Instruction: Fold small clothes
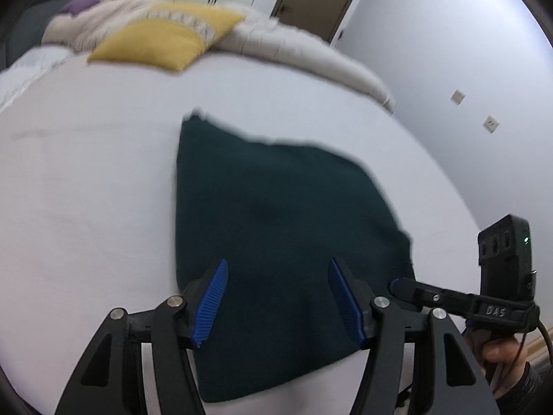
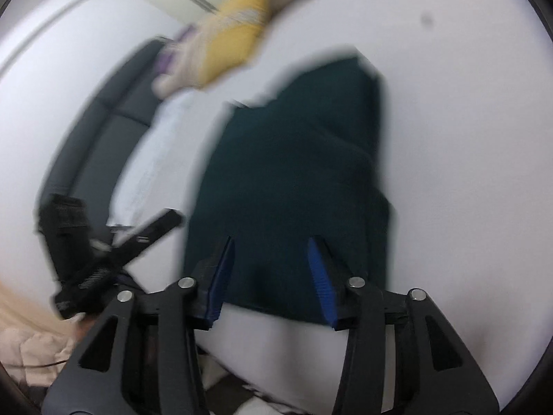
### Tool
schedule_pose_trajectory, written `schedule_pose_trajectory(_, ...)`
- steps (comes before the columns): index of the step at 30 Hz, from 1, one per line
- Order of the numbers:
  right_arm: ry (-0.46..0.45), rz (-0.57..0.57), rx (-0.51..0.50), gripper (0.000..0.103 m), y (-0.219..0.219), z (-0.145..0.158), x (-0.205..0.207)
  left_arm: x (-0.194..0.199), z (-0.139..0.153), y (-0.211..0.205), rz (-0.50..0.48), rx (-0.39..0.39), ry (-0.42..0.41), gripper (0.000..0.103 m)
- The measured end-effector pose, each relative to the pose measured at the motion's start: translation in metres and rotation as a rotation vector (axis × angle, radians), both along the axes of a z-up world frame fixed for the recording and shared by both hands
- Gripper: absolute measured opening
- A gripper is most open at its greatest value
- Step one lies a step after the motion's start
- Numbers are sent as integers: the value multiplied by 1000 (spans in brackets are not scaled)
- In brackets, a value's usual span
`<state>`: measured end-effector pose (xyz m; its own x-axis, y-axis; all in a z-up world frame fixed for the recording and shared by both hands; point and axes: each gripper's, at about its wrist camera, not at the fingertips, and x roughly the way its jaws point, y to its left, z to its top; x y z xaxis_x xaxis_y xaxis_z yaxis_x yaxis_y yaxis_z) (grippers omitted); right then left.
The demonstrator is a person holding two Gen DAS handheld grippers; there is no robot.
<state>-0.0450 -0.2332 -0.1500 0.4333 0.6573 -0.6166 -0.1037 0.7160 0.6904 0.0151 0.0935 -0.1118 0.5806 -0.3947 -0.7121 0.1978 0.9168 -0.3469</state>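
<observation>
A dark green garment [image 1: 276,228] lies folded flat on the white bed sheet [image 1: 86,190]. My left gripper [image 1: 278,269] is open above the garment's near part, its blue pads [image 1: 212,304] empty. The right gripper shows at the right edge of the left wrist view [image 1: 401,285], by the garment's right side. In the right wrist view the same garment [image 2: 293,180] lies ahead, blurred. My right gripper [image 2: 271,252] is open over its near edge, with nothing between the pads. The left gripper [image 2: 162,224] shows at the left there.
A yellow cushion [image 1: 166,39] and a beige duvet [image 1: 304,48] lie at the far end of the bed. A wall [image 1: 449,52] with sockets stands to the right. A dark sofa [image 2: 100,128] is beside the bed. The bed's near edge [image 2: 276,380] is close below the right gripper.
</observation>
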Motion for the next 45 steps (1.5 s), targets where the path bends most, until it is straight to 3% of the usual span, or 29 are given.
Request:
schedule_pose_trajectory(2, -31, -27, 68, 40, -10, -6, -7, -2, -12, 3, 4, -21, 16, 63)
schedule_pose_trajectory(4, -33, -21, 42, 41, -12, 1, -15, -5, -10, 5, -1, -24, 13, 63)
schedule_pose_trajectory(8, -101, -56, -145, 42, -15, 34, -37, -17, 15, 13, 31, -17, -63, 63)
schedule_pose_trajectory(10, -199, -104, -266, 43, -15, 62, -55, -29, 36, 16, 66, 21, -140, 70)
schedule_pose_trajectory(11, -252, -125, -324, 48, -13, 77, -63, -37, 49, 17, 92, 61, -197, 75)
schedule_pose_trajectory(12, -306, -149, -381, 53, -16, 93, -68, -46, 62, 17, 120, 104, -259, 87)
schedule_pose_trajectory(13, -374, -183, -443, 68, -16, 112, -80, -56, 74, 16, 154, 145, -322, 102)
schedule_pose_trajectory(14, -438, -218, -488, 84, -17, 131, -90, -68, 89, 16, 195, 187, -396, 103)
schedule_pose_trajectory(16, -572, -304, -559, 103, -12, 163, -105, -88, 112, 15, 246, 241, -526, 103)
schedule_pose_trajectory(19, -739, -451, -656, 103, -1, 202, -130, -108, 141, 10, 310, 325, -631, 103)
schedule_pose_trajectory(21, -777, -450, -686, 103, 5, 220, -137, -117, 159, 8, 313, 339, -665, 103)
schedule_pose_trajectory(24, -749, -389, -662, 103, 11, 239, -137, -124, 179, 9, 312, 326, -678, 103)
schedule_pose_trajectory(26, -714, -344, -615, 103, 14, 249, -142, -123, 184, 11, 320, 332, -629, 103)
schedule_pose_trajectory(29, -687, -297, -580, 103, 21, 258, -143, -116, 177, 13, 340, 332, -593, 103)
schedule_pose_trajectory(32, -620, -283, -632, 103, 39, 256, -137, -105, 157, 12, 347, 335, -467, 103)
schedule_pose_trajectory(36, -486, -289, -699, 103, 46, 222, -119, -87, 125, 9, 328, 331, -329, 103)
schedule_pose_trajectory(41, -327, -307, -688, 103, 43, 165, -89, -76, 91, 5, 309, 335, -244, 103)
schedule_pose_trajectory(45, -270, -306, -701, 103, 43, 126, -70, -76, 73, -1, 296, 355, -210, 103)
